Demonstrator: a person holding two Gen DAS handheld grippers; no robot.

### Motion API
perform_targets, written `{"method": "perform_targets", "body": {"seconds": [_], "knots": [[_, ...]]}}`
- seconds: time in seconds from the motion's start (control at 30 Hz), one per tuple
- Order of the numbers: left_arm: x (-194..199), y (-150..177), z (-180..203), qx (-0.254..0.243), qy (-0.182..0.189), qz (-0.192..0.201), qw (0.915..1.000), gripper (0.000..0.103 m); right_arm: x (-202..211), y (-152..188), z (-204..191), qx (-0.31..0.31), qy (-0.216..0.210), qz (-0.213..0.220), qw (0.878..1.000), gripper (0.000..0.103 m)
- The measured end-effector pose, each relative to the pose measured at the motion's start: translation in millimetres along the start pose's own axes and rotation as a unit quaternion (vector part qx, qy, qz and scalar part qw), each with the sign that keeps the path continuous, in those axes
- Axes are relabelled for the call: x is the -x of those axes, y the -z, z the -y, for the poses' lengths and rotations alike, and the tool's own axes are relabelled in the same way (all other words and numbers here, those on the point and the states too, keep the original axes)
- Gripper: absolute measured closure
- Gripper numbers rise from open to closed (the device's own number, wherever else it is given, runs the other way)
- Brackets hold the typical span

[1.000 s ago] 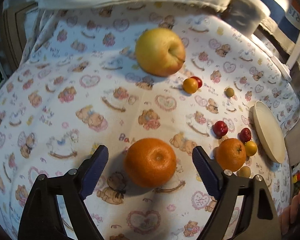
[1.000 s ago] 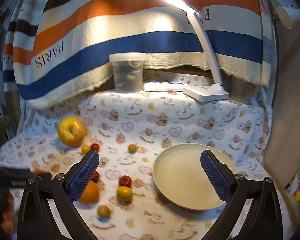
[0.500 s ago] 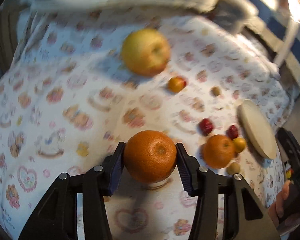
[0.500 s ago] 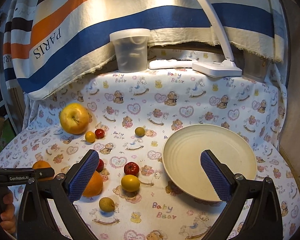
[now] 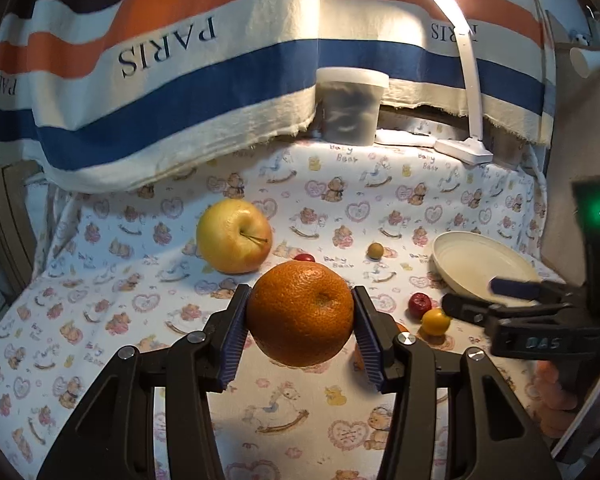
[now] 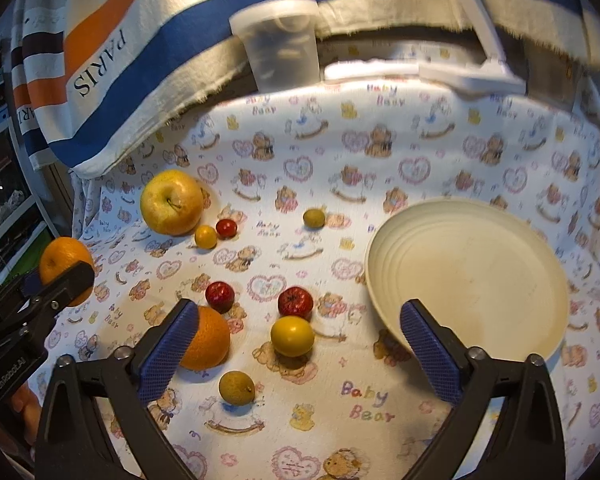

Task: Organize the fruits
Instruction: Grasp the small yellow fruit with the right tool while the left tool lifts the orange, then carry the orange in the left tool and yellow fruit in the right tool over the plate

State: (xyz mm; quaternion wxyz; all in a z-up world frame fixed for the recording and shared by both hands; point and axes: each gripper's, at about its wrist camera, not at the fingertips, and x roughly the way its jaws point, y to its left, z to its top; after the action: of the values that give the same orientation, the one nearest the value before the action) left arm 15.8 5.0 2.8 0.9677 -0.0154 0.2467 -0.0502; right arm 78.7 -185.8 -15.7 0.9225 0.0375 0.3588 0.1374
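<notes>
My left gripper [image 5: 300, 334] is shut on a large orange [image 5: 300, 312] and holds it above the bear-print cloth; the right wrist view shows that orange [image 6: 65, 258] at the far left. My right gripper [image 6: 298, 320] hovers over the small fruits, its jaws closing but still wide, the pads touching nothing. Under it lie a yellow fruit [image 6: 292, 336] and a red one [image 6: 295, 301], with a second orange [image 6: 206, 338] by its left finger. The cream plate [image 6: 468, 280] stands to the right, with no fruit on it. A yellow apple [image 6: 172, 202] sits at the back left.
More small fruits lie about: a tan one [image 6: 237, 387] in front, a red one [image 6: 220, 296], and a yellow, red and olive trio near the apple. At the back stand a translucent tub [image 6: 278, 44], a lamp base [image 6: 472, 74] and a hanging striped cloth [image 5: 180, 80].
The left gripper closed on the orange, lifted it and tilted up, so the backdrop came into view. The right gripper sank toward the small fruits and its jaws narrowed slightly.
</notes>
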Motion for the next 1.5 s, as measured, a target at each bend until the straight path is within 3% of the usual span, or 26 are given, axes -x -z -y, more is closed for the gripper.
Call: {"method": "perform_targets", "body": {"seconds": [0.1,0.33,0.47,0.53,0.67,0.77,0.87,0.97,1.07,1.33,1.5], "knots": [[-6,2,-5,0.02,0.004,-0.018,0.9996,0.055,-11,2,1,-0.002,0.003,-0.028,1.0,0.013],[-5,1,-13,0.034,-0.003,-0.01,0.9994,0.055,-30,6,0,0.007,0.007,-0.065,0.998,0.047],[-8,1,-19,0.048,0.003,-0.021,0.9986,0.055,-36,8,-3,0.021,0.027,-0.075,0.997,0.053],[-9,1,-19,0.047,0.001,-0.023,0.9986,0.055,-38,8,-5,0.032,0.02,-0.081,0.996,0.067],[-9,3,-14,0.037,-0.001,-0.021,0.9991,0.055,-38,11,-12,0.05,0.016,-0.083,0.995,0.073],[-5,4,-10,0.028,0.005,-0.011,0.9995,0.055,-26,11,-12,0.049,0.008,-0.054,0.997,0.073],[3,3,-6,0.016,0.006,0.013,0.9998,0.055,-5,10,-17,0.064,0.006,0.005,0.998,0.073],[13,2,-1,0.002,-0.011,0.045,0.9989,0.055,19,12,-27,0.089,0.005,0.081,0.993,0.073],[19,0,-4,0.01,0.002,0.058,0.9983,0.055,35,14,-33,0.099,0.008,0.13,0.987,0.073],[42,0,7,-0.016,0.004,0.109,0.9938,0.055,46,10,-34,0.099,0.028,0.157,0.982,0.073],[67,-8,22,-0.037,0.01,0.158,0.9868,0.055,67,3,-27,0.083,0.034,0.185,0.979,0.073]]}}
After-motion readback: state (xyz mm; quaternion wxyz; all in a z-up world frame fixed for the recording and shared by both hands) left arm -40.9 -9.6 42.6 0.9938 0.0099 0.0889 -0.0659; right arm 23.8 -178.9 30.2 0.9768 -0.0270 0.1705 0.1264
